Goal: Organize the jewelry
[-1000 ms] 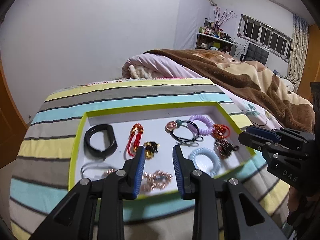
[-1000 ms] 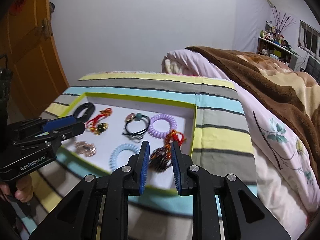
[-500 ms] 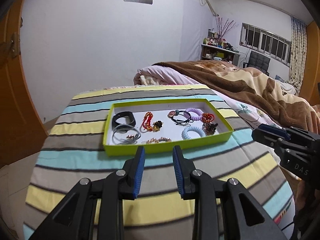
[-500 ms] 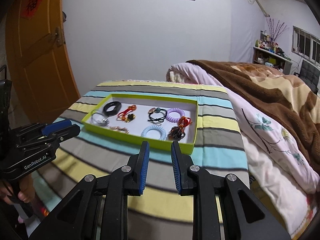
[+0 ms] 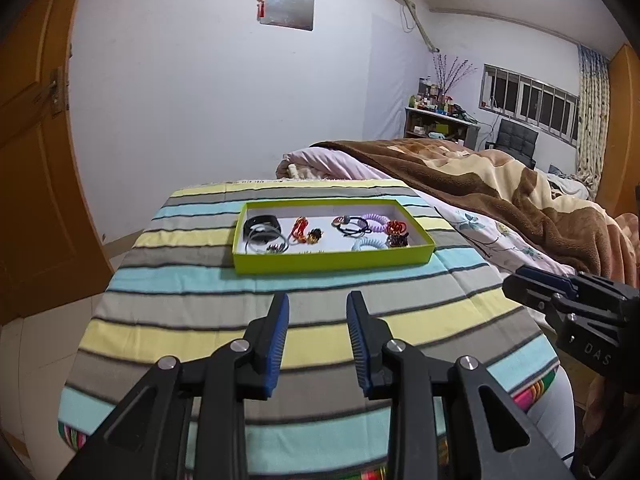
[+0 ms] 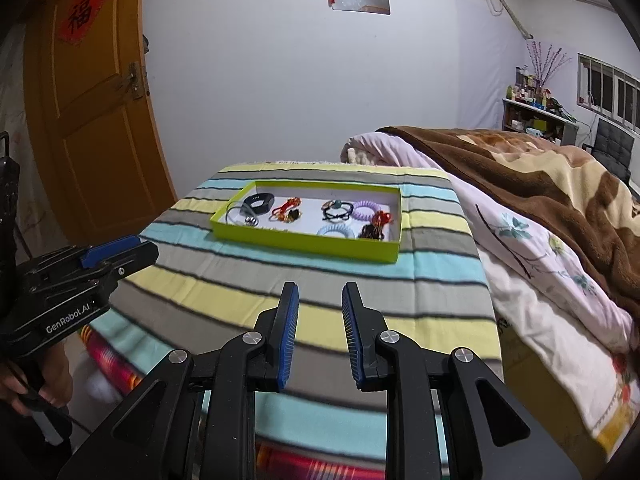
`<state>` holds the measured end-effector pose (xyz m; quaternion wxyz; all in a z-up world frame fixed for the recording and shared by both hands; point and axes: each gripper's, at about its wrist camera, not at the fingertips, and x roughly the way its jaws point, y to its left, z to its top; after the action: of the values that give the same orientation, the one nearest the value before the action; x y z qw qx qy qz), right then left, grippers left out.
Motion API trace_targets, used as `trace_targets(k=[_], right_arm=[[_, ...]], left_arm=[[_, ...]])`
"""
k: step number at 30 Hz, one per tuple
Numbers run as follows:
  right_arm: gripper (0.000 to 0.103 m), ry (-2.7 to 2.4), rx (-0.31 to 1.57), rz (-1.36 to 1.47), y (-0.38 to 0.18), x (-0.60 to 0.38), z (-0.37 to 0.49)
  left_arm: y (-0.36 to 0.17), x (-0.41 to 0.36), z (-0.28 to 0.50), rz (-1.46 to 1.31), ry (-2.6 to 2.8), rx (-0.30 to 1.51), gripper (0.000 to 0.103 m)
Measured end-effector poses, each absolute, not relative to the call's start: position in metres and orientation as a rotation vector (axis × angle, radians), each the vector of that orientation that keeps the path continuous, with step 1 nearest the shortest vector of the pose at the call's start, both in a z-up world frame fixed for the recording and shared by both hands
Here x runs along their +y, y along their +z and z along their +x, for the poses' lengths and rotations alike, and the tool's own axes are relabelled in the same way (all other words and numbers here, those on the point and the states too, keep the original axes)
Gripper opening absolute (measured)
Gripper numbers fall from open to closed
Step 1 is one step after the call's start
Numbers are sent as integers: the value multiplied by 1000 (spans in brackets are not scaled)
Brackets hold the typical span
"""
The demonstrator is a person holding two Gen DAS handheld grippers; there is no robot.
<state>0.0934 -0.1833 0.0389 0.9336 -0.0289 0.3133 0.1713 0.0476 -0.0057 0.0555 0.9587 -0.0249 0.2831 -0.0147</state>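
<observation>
Left gripper: lower centre, fingers spread, holding nothing.
Right gripper: lower centre, fingers spread, holding nothing.
Cloth: striped, under both.
Tray: mid-frame, well beyond the fingertips.
Jewelry: inside the tray.
Bed: right, farther back.

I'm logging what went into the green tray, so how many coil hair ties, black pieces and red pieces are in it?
Coil hair ties: 2 (purple coil, blue coil)
Black pieces: 2 (black band, black elastic tie)
Red pieces: 2 (red tassel charm, red knot)
Total: 6, all inside the green tray; the smaller metal bits are too small to sort.
</observation>
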Motion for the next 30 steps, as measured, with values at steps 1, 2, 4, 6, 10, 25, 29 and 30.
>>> trace_targets(k=[1,2,4,6,10,25,29,30], right_arm=[[23,350,643,-59,38,-184,90],[23,349,644,-60,37,-184,86],[23,347,648,-63,34,-184,80],[23,349,646,-66,34,-184,77],[23,348,638,-70,35,-183,71],[23,361,643,-70,33,-181,70],[23,362,644,-65,33,-181,71],[23,361,645,-67,33,-181,71]], left_arm=[[55,-6,44,-54,-24,574,31],[54,-7,40,-55,-22,574,31],[51,-7,35,-57,-16,574,31],[49,-6,30,-66,-14,576,31],[46,-6,23,-76,-9,579,31],[44,-8,18,-68,1,586,31],[44,-8,20,-71,5,588,31],[44,-8,20,-71,6,587,31]])
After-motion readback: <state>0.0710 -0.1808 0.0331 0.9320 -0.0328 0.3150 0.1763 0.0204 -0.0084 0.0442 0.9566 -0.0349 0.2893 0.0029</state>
